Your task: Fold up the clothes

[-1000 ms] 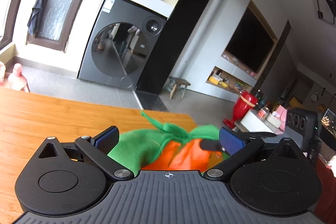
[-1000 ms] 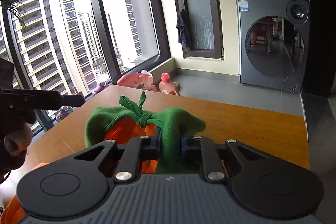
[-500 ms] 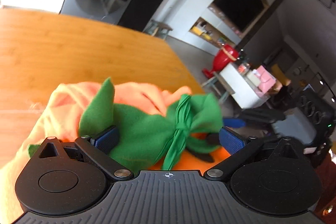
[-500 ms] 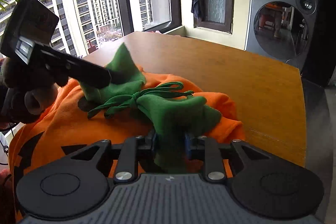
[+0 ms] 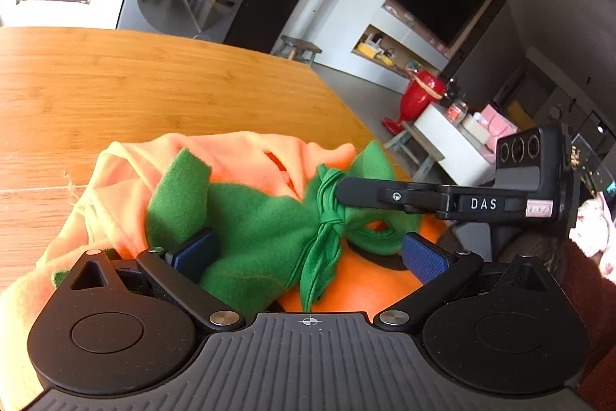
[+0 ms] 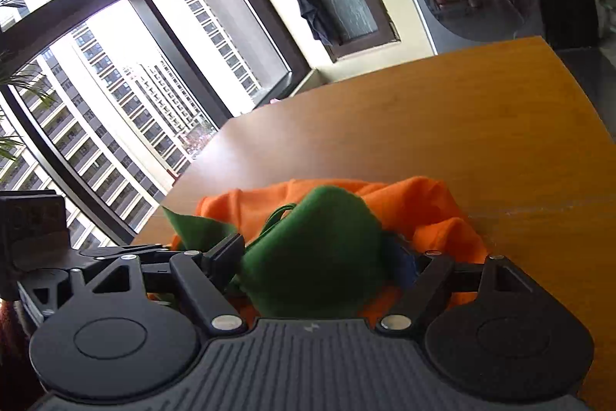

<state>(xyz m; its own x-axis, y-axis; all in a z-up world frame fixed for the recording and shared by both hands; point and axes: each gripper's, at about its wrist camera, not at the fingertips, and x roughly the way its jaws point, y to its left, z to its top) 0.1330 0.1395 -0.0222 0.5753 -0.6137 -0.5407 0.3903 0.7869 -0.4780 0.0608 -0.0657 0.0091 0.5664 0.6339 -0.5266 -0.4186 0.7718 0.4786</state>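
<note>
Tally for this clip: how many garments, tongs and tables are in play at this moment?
Garments: 1, the orange costume with green trim
Tongs: 2, the left tongs and the right tongs, both open over the green trim
Tables: 1, the wooden table
Total: 4

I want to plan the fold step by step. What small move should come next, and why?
Probably the left gripper should close on the green collar. Its jaws are open with that fabric lying between them, and the right gripper also looks open around a green flap, so the orange costume lies bunched on the wooden table, apparently ungripped.
</note>
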